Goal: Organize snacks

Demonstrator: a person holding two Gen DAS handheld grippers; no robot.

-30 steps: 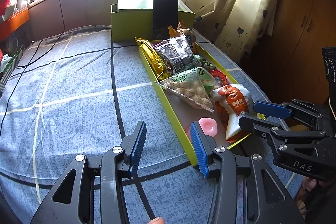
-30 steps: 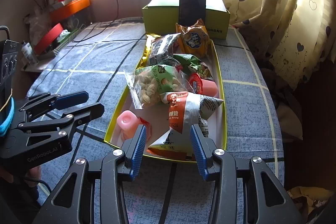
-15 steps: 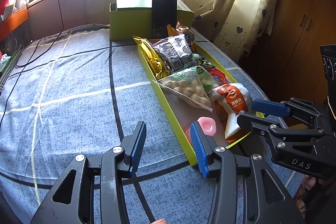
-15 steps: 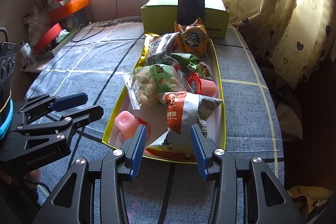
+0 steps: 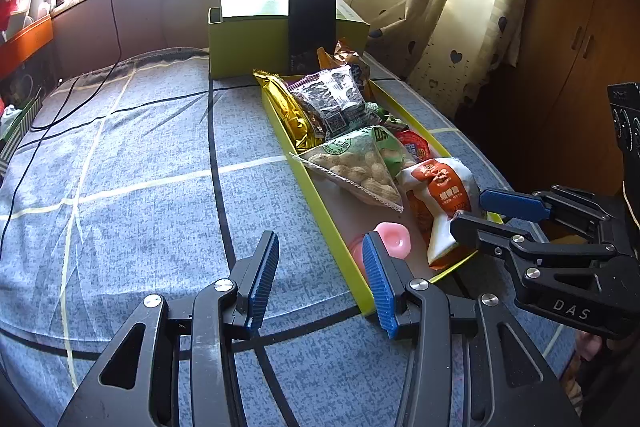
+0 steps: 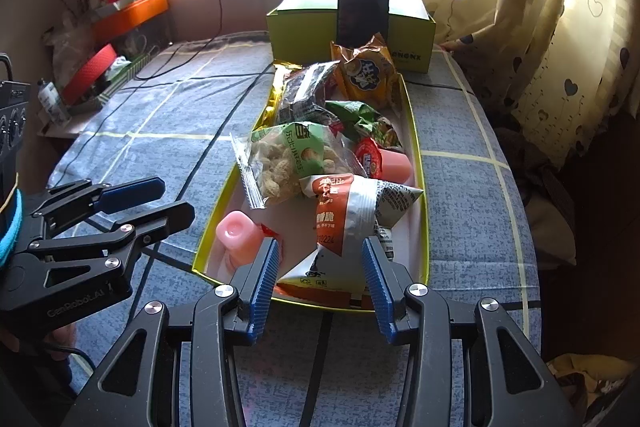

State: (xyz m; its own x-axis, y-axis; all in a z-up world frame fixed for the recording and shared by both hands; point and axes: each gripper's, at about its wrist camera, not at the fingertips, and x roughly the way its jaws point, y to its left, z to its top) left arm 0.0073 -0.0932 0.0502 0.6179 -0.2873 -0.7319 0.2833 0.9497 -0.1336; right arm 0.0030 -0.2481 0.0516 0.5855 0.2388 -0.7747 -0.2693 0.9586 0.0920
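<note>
- Yellow-green tray (image 6: 420,187) lies on the desk (image 5: 140,187), long axis running from the near edge towards the green box (image 6: 412,23) at the far edge.
- Snacks piled in the tray overlap; the lower packs are mostly hidden.
- Right wrist view shows the orange cookie pack (image 6: 366,75) and second pink jelly cup (image 6: 396,165) clearly; the left view barely shows them.
- Left view: near pink jelly cup (image 5: 394,237) is partly hidden behind the left gripper's finger.
- Phone (image 6: 363,13) leans upright against the box.
- Left gripper (image 5: 320,281) part open, empty, over the desk beside the tray's left wall.
- Right gripper (image 6: 320,281) part open, empty, above the tray's near end; orange-white pack (image 6: 340,223) shows between its fingers, contact unclear.
</note>
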